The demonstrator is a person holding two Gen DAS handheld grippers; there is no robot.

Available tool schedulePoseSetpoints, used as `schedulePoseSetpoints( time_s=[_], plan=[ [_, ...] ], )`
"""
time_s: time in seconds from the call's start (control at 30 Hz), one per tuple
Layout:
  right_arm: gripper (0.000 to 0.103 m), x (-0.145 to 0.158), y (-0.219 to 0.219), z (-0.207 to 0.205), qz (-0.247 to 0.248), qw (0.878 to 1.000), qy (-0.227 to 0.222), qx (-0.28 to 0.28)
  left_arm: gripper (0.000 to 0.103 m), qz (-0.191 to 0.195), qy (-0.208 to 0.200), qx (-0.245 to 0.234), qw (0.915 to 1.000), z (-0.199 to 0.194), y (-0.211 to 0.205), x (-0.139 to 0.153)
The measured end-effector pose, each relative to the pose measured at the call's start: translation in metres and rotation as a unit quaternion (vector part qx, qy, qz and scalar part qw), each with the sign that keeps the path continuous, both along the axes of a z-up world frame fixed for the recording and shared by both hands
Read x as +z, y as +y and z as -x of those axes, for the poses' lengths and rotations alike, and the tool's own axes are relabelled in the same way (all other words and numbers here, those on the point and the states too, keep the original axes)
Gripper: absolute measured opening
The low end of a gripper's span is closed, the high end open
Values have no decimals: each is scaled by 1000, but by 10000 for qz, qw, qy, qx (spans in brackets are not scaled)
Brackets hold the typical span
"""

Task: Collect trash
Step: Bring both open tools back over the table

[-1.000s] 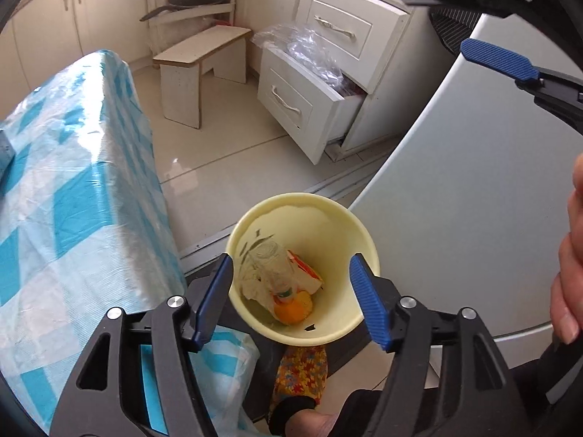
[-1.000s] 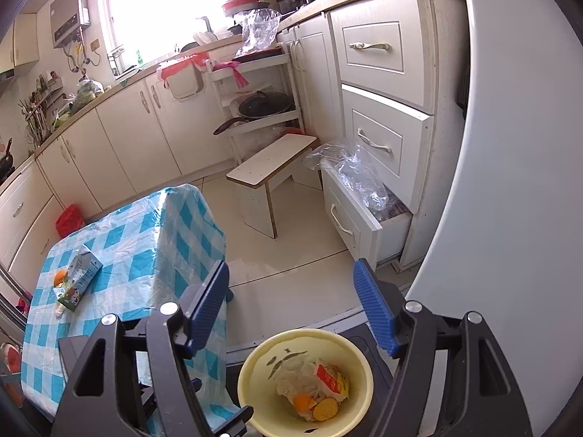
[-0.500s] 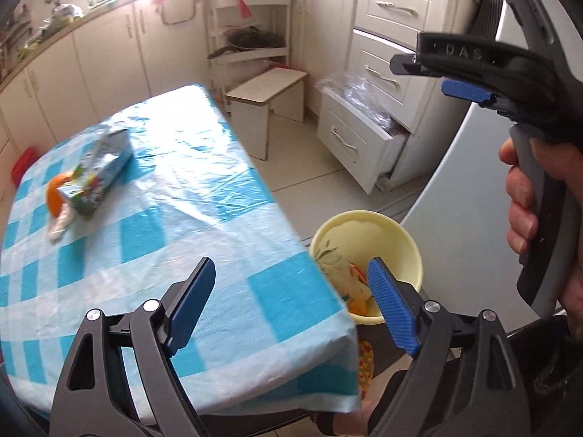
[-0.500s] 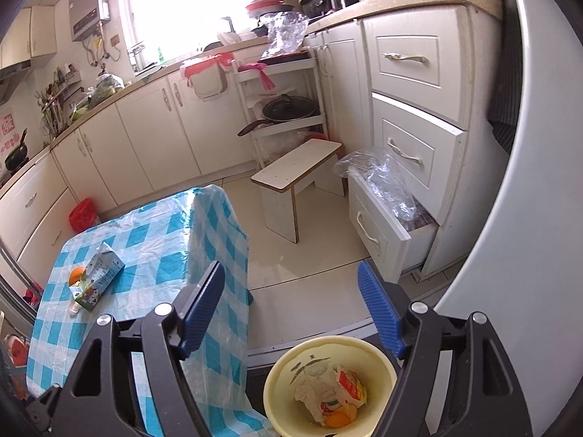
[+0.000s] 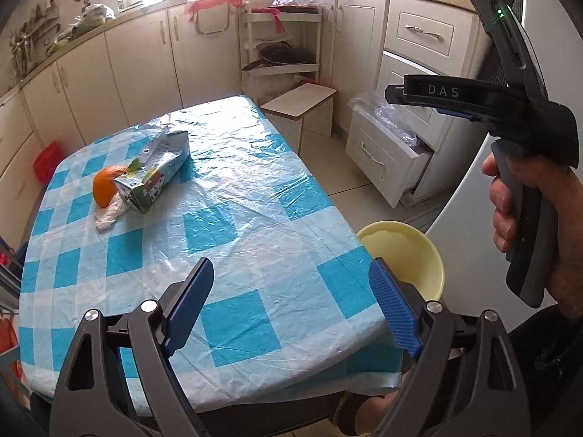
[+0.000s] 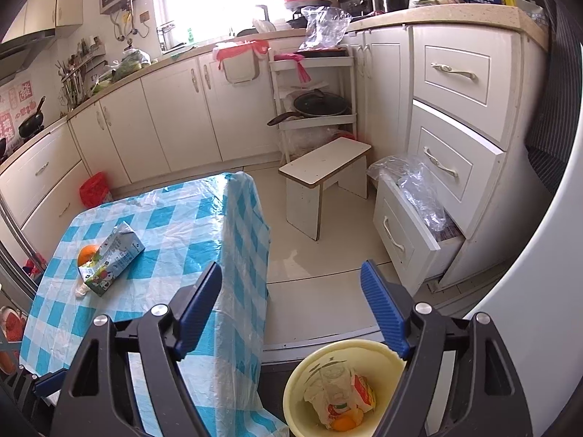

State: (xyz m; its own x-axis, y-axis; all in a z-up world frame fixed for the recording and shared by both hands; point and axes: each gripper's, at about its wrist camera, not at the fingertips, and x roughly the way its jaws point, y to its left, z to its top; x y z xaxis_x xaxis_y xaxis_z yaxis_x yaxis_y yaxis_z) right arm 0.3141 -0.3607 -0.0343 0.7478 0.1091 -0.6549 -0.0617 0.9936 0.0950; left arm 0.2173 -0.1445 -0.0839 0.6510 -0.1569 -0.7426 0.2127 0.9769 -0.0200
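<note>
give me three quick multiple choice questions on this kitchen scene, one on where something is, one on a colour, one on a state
1. Where does the carton lie?
A. on the checked tablecloth, beside the orange peel
B. on the wooden stool
C. inside the bin

2. What colour is the trash bin on the floor by the table?
A. red
B. pale yellow
C. black

3. How is the left gripper?
A. shut on the carton
B. shut on a tissue
C. open, with nothing between its fingers

Key: 1 A, the carton rests on the cloth against the peel and a crumpled tissue. 2 B, its rim and wall are pale yellow, with trash inside. 3 C, its blue pads stand wide apart over bare cloth.
</note>
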Motion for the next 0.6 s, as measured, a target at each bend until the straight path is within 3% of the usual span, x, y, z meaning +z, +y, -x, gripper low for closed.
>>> schedulePoseSetpoints(
  time_s=[0.3, 0.43, 0.6],
  plan=[
    [76, -3, 17, -6, -47, 9998, 52, 166, 84, -24, -73, 293, 9995, 1, 29, -2],
    [76, -4, 31, -10, -59, 9994, 96, 313, 84, 75, -57, 820, 9966, -7, 72, -7],
    [76, -7, 54, -15, -25, 9983, 140, 557, 84, 214, -103, 1748, 9843, -25, 144, -10]
  ],
)
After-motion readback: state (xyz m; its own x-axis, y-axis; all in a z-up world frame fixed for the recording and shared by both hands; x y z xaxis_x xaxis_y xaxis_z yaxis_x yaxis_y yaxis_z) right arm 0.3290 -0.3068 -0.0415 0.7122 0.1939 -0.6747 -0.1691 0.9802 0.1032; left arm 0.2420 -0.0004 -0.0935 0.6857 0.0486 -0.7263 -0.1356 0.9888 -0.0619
